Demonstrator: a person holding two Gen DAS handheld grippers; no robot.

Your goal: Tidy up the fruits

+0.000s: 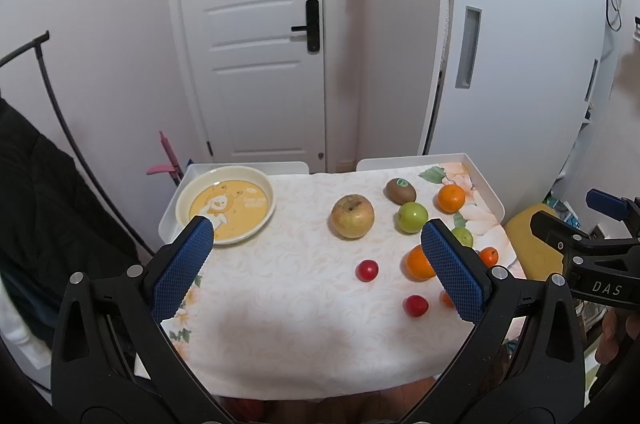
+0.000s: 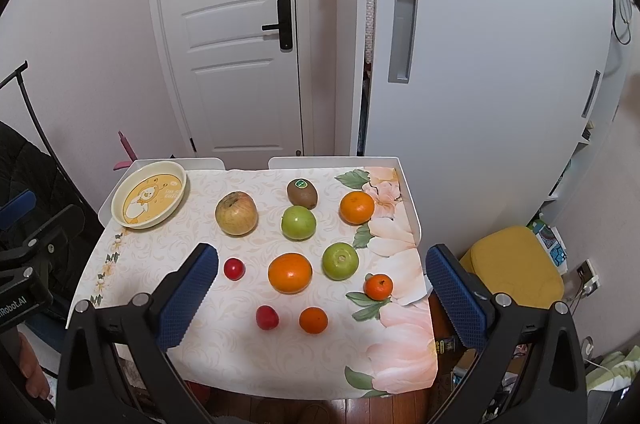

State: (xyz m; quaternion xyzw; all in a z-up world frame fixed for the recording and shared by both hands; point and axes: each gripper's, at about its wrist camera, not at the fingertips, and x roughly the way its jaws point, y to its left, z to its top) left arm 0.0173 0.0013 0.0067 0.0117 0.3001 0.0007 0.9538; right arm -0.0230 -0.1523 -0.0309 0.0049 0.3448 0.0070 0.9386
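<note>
Left tongs [image 1: 316, 256] and right tongs [image 2: 320, 284] both spread apart, empty, above the counter [image 2: 240, 364]. 10 fruits lie loose on the cloth: apple [image 2: 236, 213], kiwi [image 2: 302, 192], large orange [image 2: 290, 272] among them. Yellow plate [image 2: 149, 199] sits at far-left corner, holding nothing.

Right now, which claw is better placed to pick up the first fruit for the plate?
Right claw, probably: it is open, and the big orange lies between its fingers. The left claw, also open, sits nearer the empty plate.
</note>
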